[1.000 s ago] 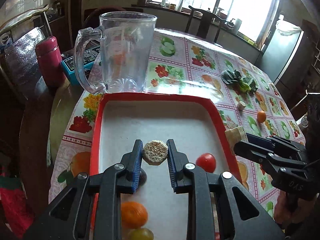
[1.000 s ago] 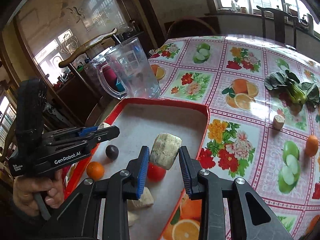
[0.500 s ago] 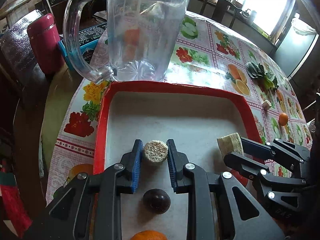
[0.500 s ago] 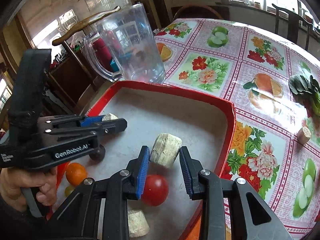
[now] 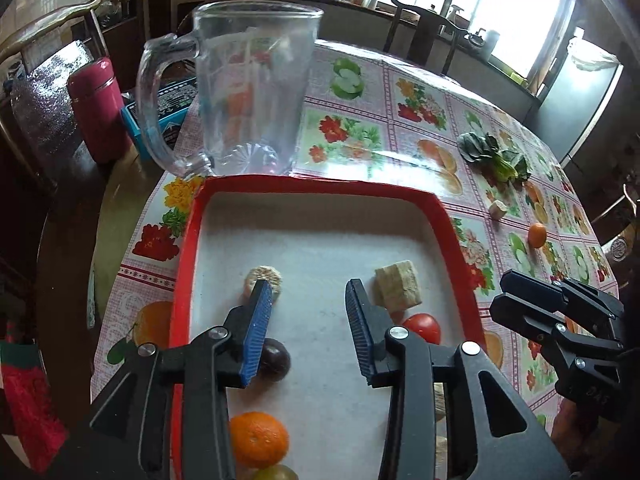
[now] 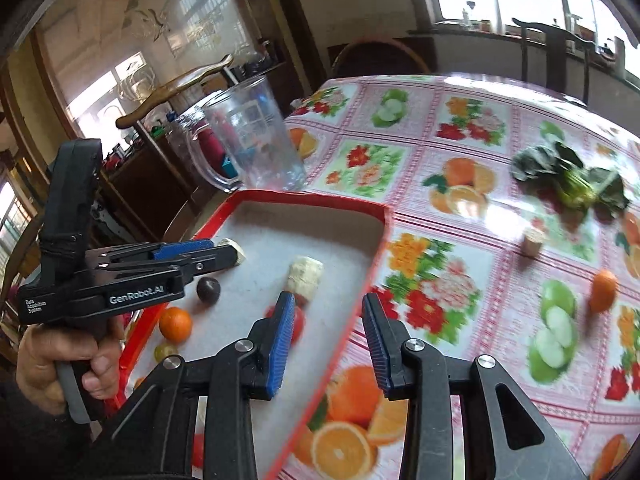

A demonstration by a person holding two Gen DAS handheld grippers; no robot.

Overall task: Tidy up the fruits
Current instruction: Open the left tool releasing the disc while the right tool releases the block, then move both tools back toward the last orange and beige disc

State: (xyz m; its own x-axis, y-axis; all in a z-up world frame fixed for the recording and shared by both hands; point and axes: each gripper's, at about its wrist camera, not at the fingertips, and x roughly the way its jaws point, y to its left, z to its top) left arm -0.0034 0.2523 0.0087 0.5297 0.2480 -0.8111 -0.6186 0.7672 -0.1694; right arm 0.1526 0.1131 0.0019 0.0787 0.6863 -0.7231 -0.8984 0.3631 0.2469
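A red-rimmed tray [image 5: 320, 186] [image 6: 304, 199] holds a round pale slice [image 5: 264, 280] [image 6: 234, 249], a pale block piece [image 5: 398, 289] [image 6: 305, 274], a red tomato [image 5: 423, 327], a dark plum [image 5: 275, 359] [image 6: 208, 289], an orange [image 5: 259, 438] [image 6: 175, 323] and a green grape [image 5: 276, 472]. My left gripper [image 5: 308, 300] is open above the tray, the slice beside its left finger. My right gripper [image 6: 328, 308] is open over the tray's right rim, behind the block.
A clear plastic jug [image 5: 248, 92] [image 6: 252, 140] stands behind the tray. On the flowered tablecloth to the right lie leafy greens [image 5: 496, 158] [image 6: 572, 176], a small pale piece [image 5: 497, 211] [image 6: 534, 240] and a small orange [image 5: 537, 235] [image 6: 603, 290]. A red flask [image 5: 100, 110] stands left.
Both grippers have opened: the left let go of the round slice, the right let go of the pale block, and both pieces now lie in the tray. Both grippers pulled back.
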